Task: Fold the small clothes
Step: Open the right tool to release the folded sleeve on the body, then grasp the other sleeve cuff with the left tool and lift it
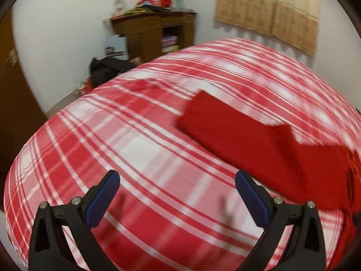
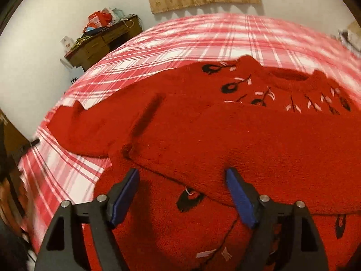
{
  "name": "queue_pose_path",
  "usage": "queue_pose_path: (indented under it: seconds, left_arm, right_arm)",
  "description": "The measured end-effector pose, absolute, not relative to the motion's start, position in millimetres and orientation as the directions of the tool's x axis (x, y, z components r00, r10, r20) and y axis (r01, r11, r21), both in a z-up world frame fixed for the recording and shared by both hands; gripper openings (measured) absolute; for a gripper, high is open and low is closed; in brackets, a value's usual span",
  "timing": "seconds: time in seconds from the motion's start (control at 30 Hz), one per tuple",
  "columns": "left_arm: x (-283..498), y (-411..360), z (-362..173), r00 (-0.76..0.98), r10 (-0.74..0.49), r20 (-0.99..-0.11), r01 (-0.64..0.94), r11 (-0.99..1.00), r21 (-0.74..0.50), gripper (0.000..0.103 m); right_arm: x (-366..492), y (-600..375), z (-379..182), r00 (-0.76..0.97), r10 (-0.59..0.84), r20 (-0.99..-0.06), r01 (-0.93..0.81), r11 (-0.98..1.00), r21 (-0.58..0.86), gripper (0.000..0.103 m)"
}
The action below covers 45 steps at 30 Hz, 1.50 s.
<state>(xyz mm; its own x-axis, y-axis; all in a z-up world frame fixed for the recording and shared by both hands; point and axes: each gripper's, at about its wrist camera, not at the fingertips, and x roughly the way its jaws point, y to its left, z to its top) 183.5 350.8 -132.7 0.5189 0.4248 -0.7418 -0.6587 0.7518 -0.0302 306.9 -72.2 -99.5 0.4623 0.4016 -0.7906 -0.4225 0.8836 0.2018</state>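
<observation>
Sweater [image 2: 225,135], red, thick and limp on plaid bed [image 1: 135,146], likely sagging unless pinched at sleeve cuff [image 1: 198,113] or hem; left gripper [image 1: 177,192] and right gripper [image 2: 182,192] both spread, empty.

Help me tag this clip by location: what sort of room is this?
Most likely a bedroom: a red sweater lies on a bed with a red plaid cover, beside a cluttered wooden desk and a tan curtain.
</observation>
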Motion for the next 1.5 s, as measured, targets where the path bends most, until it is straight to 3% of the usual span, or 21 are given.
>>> queue_pose_path:
  seconds: [0.17,0.23,0.37,0.47,0.57,0.8,0.9,0.97,1.03,1.1,1.2,1.5]
  left_arm:
    - [183.5,385.4,-131.1,0.532,0.399,-0.747,-0.701,0.702,-0.124,0.102]
    - [189.5,385.8,-130.9,0.557,0.373,-0.743,-0.687,0.709,-0.159,0.093]
    - [210.0,381.6,-135.2,0.58,0.327,-0.746,-0.659,0.726,-0.194,0.086]
    - [224.9,381.5,-142.5,0.579,0.29,-0.762,-0.654,0.723,-0.222,0.078]
    - [239.4,383.3,-151.7,0.556,0.258,-0.79,-0.66,0.715,-0.231,0.058]
    - [251.4,382.7,-153.1,0.536,0.317,-0.782,-0.686,0.703,-0.185,0.057]
    - [257.6,383.6,-155.7,0.53,0.336,-0.779,-0.694,0.7,-0.171,0.062]
    - [259.6,381.2,-154.7,0.531,0.338,-0.777,-0.684,0.712,-0.158,0.058]
    - [261.1,377.9,-153.0,0.561,0.292,-0.775,-0.644,0.742,-0.186,0.005]
    - [258.4,375.5,-150.6,0.6,0.23,-0.766,-0.605,0.757,-0.246,0.006]
    - [249.6,367.2,-133.5,0.663,0.255,-0.704,-0.571,0.781,-0.255,0.005]
    - [244.9,345.6,-84.4,0.742,0.216,-0.634,-0.493,0.818,-0.298,0.005]
  right_arm:
    - [296.1,-51.1,-106.3,0.493,0.317,-0.81,-0.474,0.879,0.055,0.097]
    - [296.7,-49.6,-107.8,0.488,0.311,-0.816,-0.485,0.874,0.043,0.099]
    - [297.8,-49.5,-108.2,0.489,0.304,-0.817,-0.488,0.872,0.032,0.1]
    - [296.8,-49.7,-108.4,0.492,0.309,-0.814,-0.487,0.873,0.037,0.101]
    - [295.0,-49.1,-108.4,0.498,0.306,-0.811,-0.485,0.874,0.032,0.101]
    - [291.9,-48.7,-108.2,0.509,0.299,-0.807,-0.479,0.877,0.023,0.101]
    - [291.2,-48.7,-107.9,0.512,0.299,-0.806,-0.478,0.878,0.023,0.101]
    - [290.9,-49.1,-107.7,0.513,0.299,-0.805,-0.476,0.879,0.023,0.101]
    - [290.3,-49.5,-107.8,0.514,0.298,-0.804,-0.476,0.879,0.022,0.101]
    - [290.1,-49.9,-107.5,0.514,0.299,-0.804,-0.475,0.879,0.023,0.101]
    - [290.1,-50.0,-107.6,0.514,0.3,-0.803,-0.476,0.879,0.023,0.101]
    - [291.5,-51.0,-107.0,0.509,0.308,-0.803,-0.476,0.879,0.036,0.101]
